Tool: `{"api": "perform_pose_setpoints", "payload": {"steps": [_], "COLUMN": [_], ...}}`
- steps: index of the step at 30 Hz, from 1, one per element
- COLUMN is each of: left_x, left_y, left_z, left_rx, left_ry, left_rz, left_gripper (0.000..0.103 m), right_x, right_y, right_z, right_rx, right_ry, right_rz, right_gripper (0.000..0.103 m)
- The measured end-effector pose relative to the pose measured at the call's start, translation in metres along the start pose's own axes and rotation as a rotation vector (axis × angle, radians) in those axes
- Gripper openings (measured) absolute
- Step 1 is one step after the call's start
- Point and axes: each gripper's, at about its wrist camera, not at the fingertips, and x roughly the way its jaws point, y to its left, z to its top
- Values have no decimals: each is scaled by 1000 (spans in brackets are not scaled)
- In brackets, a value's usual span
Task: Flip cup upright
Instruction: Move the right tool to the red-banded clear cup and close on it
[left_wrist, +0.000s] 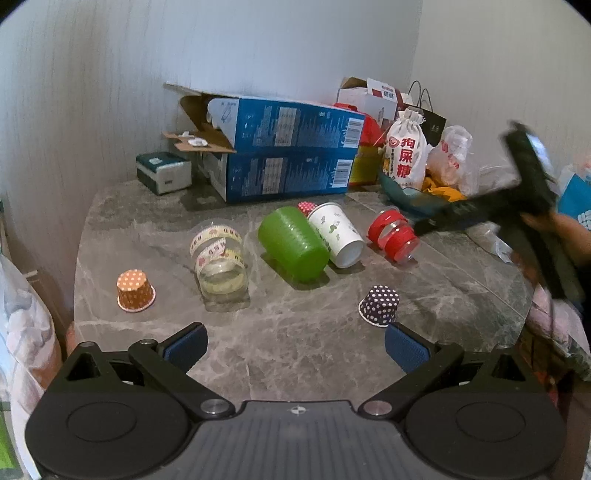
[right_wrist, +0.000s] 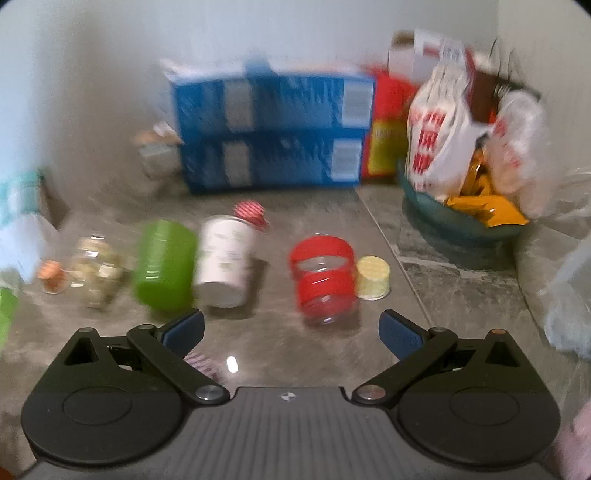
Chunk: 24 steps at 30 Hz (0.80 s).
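Several cups lie on the grey marble table. A green plastic cup lies on its side beside a white paper cup, also on its side. A clear cup with red bands and a clear cup with patterned tape lie tipped too. Small paper cups stand upside down: orange dotted, dark dotted, yellow. My left gripper is open and empty, hovering near the table's front. My right gripper is open and empty just in front of the red-banded cup; its view is blurred.
Two stacked blue boxes stand at the back against the wall, with a small green-white box to their left. A teal bowl of snack bags and plastic bags crowds the back right corner. The right gripper's body shows at right.
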Motion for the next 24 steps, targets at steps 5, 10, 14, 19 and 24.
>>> {"api": "perform_pose_setpoints", "payload": {"steps": [5, 10, 14, 19, 24], "left_x": [6, 11, 16, 15, 13], "left_y": [11, 18, 21, 22, 29], "left_z": [-2, -3, -4, -8, -9], "left_rx": [-19, -44, -58, -71, -107], "left_ry": [32, 31, 44, 51, 48], "left_rz": [-58, -46, -51, -48, -30], "left_gripper": [103, 103, 103, 103, 103], "right_x": [52, 82, 93, 97, 107], "right_y": [-26, -26, -25, -31, -34], "right_z": [29, 31, 36, 40, 44], "right_rx": [66, 47, 43, 55, 72], "right_ry": [165, 297, 330, 348, 344], "right_rz": [55, 73, 72, 65, 62], "right_gripper": [102, 94, 89, 83, 69]}}
